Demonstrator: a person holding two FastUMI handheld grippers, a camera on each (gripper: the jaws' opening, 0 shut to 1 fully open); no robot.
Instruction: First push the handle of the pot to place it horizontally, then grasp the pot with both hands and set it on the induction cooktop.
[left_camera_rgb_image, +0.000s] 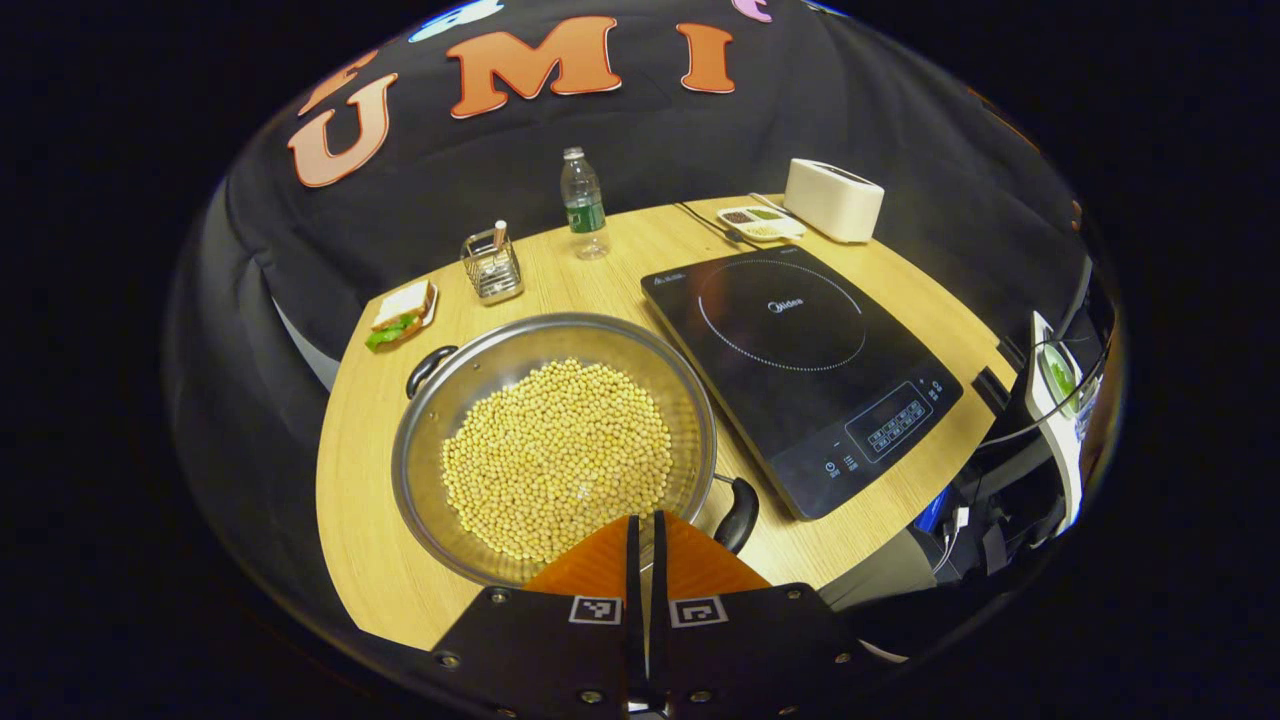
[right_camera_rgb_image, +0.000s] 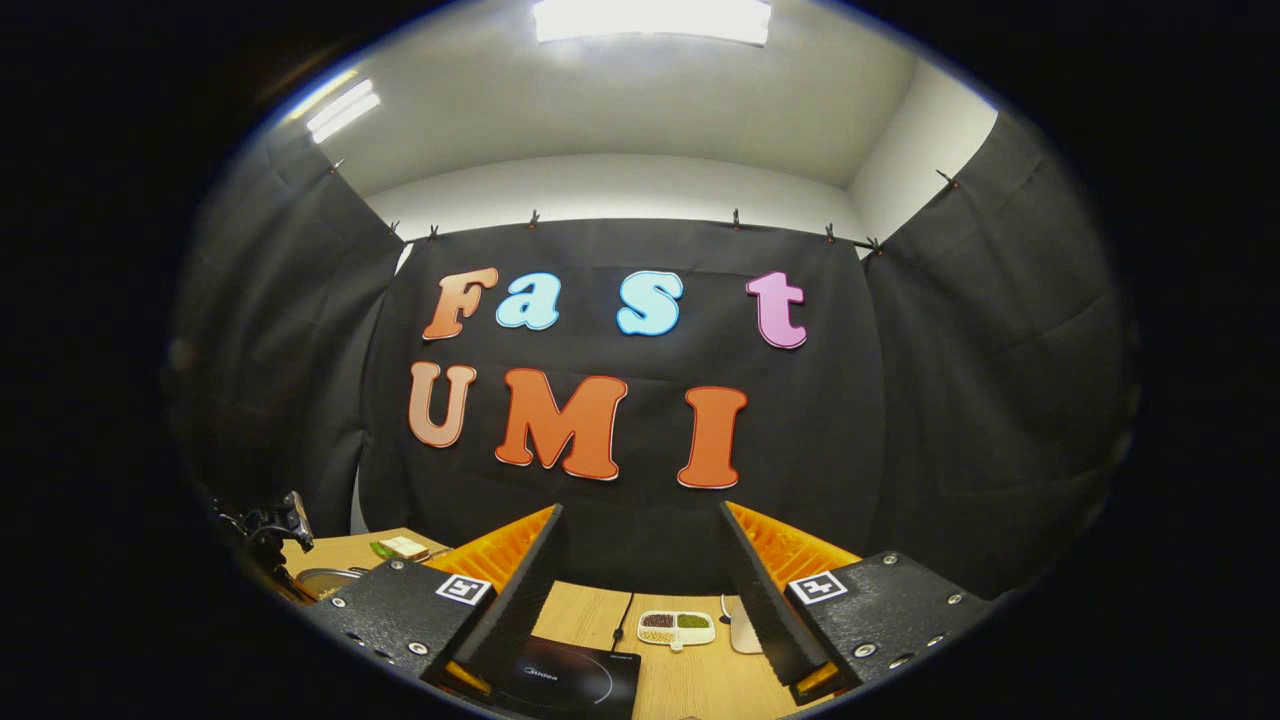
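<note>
A steel pot (left_camera_rgb_image: 555, 440) full of pale beans sits on the wooden table in the left gripper view. One black handle (left_camera_rgb_image: 430, 368) points to the far left, the other (left_camera_rgb_image: 738, 512) to the near right. The black induction cooktop (left_camera_rgb_image: 800, 370) lies just right of the pot. My left gripper (left_camera_rgb_image: 642, 520) is shut with nothing in it, hovering over the pot's near rim beside the near-right handle. My right gripper (right_camera_rgb_image: 640, 508) is open and empty, tilted up at the booth wall. Below it are the cooktop (right_camera_rgb_image: 560, 680) and a sliver of the pot (right_camera_rgb_image: 325, 578).
Behind the pot stand a plastic bottle (left_camera_rgb_image: 583, 205), a wire holder (left_camera_rgb_image: 492, 266) and a sandwich on a plate (left_camera_rgb_image: 402, 314). A white toaster (left_camera_rgb_image: 833, 198) and a compartment dish (left_camera_rgb_image: 760, 222) lie beyond the cooktop. White-and-green equipment (left_camera_rgb_image: 1055, 400) hangs off the table's right edge.
</note>
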